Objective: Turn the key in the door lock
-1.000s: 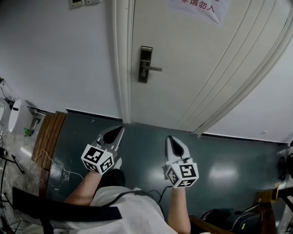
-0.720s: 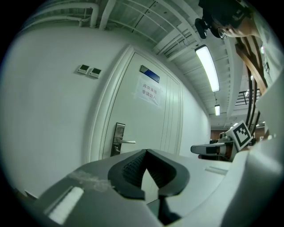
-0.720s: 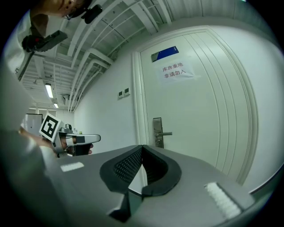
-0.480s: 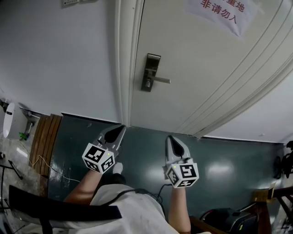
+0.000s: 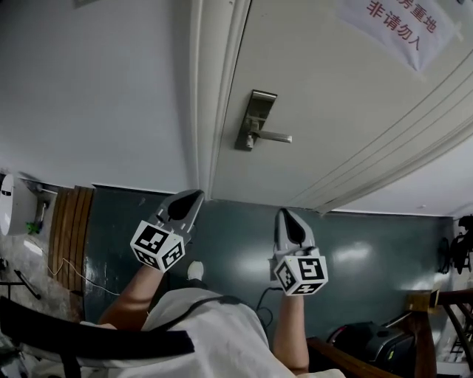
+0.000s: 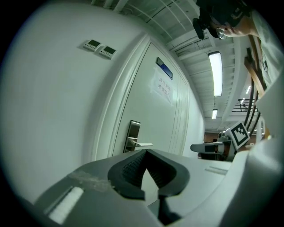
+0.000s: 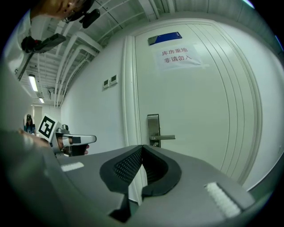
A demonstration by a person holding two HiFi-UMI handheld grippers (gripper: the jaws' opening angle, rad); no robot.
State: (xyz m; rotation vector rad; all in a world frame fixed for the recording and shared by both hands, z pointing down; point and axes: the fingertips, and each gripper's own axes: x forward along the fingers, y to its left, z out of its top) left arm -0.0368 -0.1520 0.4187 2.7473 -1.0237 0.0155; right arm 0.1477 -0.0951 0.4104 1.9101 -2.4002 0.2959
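A white door (image 5: 332,111) carries a steel lock plate (image 5: 255,118) with a lever handle (image 5: 275,136) pointing right. Any key in the lock is too small to make out. Both grippers hang in the air short of the door, apart from the lock. My left gripper (image 5: 191,201) is shut and empty, below and left of the plate. My right gripper (image 5: 285,217) is also shut and empty, below the lever. The left gripper view shows the lock plate (image 6: 134,134) beyond my left gripper (image 6: 146,150). In the right gripper view the lock plate (image 7: 153,126) stands just above my right gripper (image 7: 142,146).
A white door frame (image 5: 214,96) and plain wall (image 5: 96,88) lie left of the lock. A paper notice (image 5: 395,22) hangs high on the door. Wooden slats (image 5: 66,221) and a cable lie on the dark floor at left. Wall switches (image 6: 100,48) sit beside the frame.
The door and lock plate have grown larger and slid right in the head view as I and both grippers moved toward them. Both grippers stay shut.
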